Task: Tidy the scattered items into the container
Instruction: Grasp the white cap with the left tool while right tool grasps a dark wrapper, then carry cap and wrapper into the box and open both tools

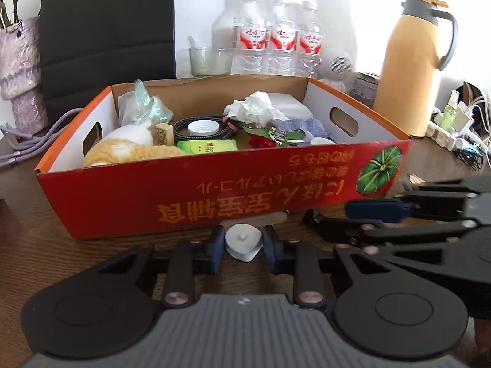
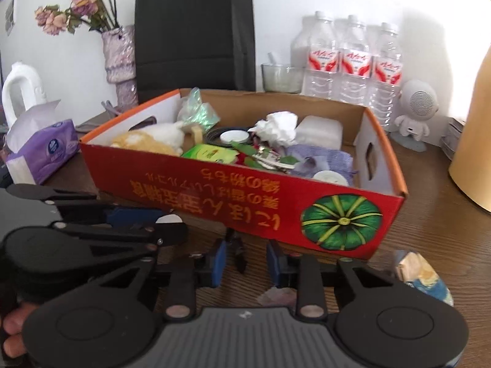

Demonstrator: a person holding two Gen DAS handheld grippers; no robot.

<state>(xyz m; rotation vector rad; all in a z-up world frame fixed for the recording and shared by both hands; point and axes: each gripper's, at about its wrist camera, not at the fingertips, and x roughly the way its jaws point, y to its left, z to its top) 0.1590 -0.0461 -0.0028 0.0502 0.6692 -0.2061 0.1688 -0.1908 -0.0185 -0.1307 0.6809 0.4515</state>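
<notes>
Left gripper (image 1: 244,242) pinches my white cap (image 1: 244,243); right gripper (image 2: 245,259) straddles a black clip (image 2: 237,253), grip unclear; box (image 1: 214,190) at twelve o'clock.

Item count, desk and container

One red cardboard box (image 1: 190,202) on the wooden table (image 1: 36,239); three water bottles (image 1: 277,30) in a row behind it; one glass cup (image 1: 201,59); one yellow thermos jug (image 1: 408,70); one white speaker figure (image 2: 414,113); one vase (image 2: 121,61) of dried flowers; one purple tissue pack (image 2: 46,150). In the box: one plush toy (image 1: 129,150), one crumpled tissue (image 1: 251,107), two white caps (image 1: 202,127). Outside the box: one white plastic piece (image 1: 243,242), one black clip (image 2: 237,251). Two grippers (image 1: 243,247).
</notes>
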